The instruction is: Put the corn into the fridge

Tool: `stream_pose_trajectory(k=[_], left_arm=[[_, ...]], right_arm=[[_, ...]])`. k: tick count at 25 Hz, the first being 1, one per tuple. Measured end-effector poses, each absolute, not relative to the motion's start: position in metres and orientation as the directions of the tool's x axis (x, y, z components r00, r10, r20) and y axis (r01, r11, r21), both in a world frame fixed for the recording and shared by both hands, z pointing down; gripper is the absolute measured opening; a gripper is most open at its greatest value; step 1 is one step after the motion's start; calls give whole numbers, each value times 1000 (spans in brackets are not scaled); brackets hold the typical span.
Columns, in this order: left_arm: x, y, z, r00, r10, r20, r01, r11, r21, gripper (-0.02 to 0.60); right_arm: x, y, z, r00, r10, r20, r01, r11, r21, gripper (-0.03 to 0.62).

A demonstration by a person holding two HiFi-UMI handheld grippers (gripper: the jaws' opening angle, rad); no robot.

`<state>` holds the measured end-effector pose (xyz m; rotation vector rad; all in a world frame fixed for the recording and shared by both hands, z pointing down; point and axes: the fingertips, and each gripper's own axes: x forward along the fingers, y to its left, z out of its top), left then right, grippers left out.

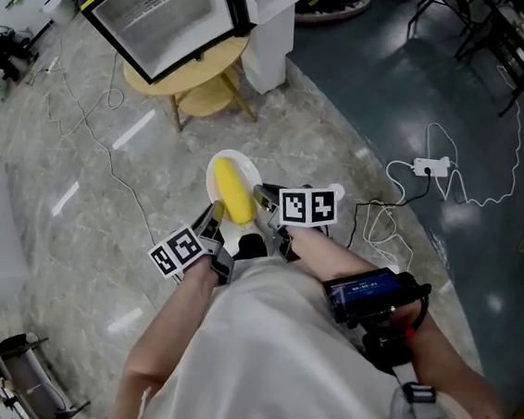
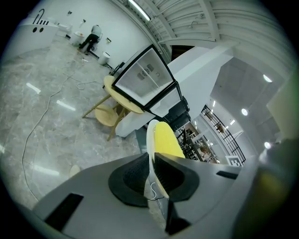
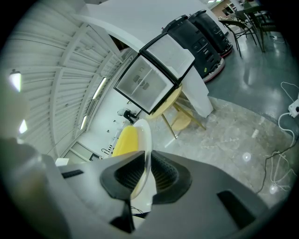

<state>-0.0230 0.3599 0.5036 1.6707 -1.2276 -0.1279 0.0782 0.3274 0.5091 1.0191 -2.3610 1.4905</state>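
A yellow corn cob [image 1: 235, 192] lies on a small white plate [image 1: 218, 170] held over the floor. My left gripper [image 1: 214, 222] is shut on the plate's near-left rim and my right gripper [image 1: 265, 200] on its right rim. In the left gripper view the rim [image 2: 150, 135] stands edge-on between the pads, with the corn [image 2: 167, 140] just right of it. In the right gripper view the plate [image 3: 146, 135] sits pinched the same way, corn [image 3: 125, 140] on its left. The black-framed fridge [image 1: 162, 12] stands ahead on a round wooden table [image 1: 207, 68].
A white pillar [image 1: 268, 46] stands right beside the table. Cables and a white power strip [image 1: 431, 164] lie on the floor to the right. Dark chairs [image 1: 503, 43] fill the far right corner. Two black machines [image 3: 205, 32] stand behind the fridge.
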Motion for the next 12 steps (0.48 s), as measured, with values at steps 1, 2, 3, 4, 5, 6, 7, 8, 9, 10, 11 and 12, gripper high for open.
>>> stream_pose_trajectory(k=[1, 2, 3, 4, 5, 6, 7, 8, 9, 10, 11, 12], left_arm=[[-23, 360, 503, 476, -759, 443, -652, 33, 757, 40], [-23, 359, 503, 477, -758, 444, -653, 32, 757, 40], [-23, 359, 503, 478, -758, 444, -653, 32, 757, 41], [-22, 359, 503, 479, -757, 445, -653, 32, 757, 40], [-22, 358, 503, 479, -756, 446, -653, 32, 756, 41], [-22, 358, 504, 479, -756, 447, -654, 33, 756, 41], [-22, 358, 504, 479, -755, 448, -654, 34, 756, 40], [-23, 358, 505, 479, -754, 450, -653, 36, 757, 41], [-23, 358, 505, 480, -752, 451, -652, 38, 757, 40], [-22, 359, 506, 481, -751, 452, -651, 39, 758, 41], [-22, 360, 506, 481, -751, 453, -650, 41, 758, 40], [-22, 361, 507, 481, -750, 454, -650, 43, 759, 41]], right_arm=[[79, 327, 509, -752, -457, 476, -626, 266, -733, 43], [79, 327, 509, -751, -457, 476, -626, 264, -734, 43], [79, 327, 509, -751, -458, 477, -626, 262, -734, 43], [79, 327, 509, -750, -458, 477, -626, 260, -735, 43], [80, 327, 509, -749, -459, 477, -627, 259, -735, 43], [80, 326, 509, -749, -459, 478, -627, 258, -735, 43], [79, 326, 510, -750, -458, 478, -626, 258, -736, 43], [79, 326, 510, -750, -457, 478, -626, 258, -736, 43], [79, 327, 511, -750, -456, 479, -626, 257, -736, 43], [79, 327, 511, -750, -455, 480, -627, 256, -736, 43], [79, 328, 511, -750, -454, 481, -627, 255, -736, 43], [79, 329, 511, -750, -453, 481, -627, 255, -736, 43]])
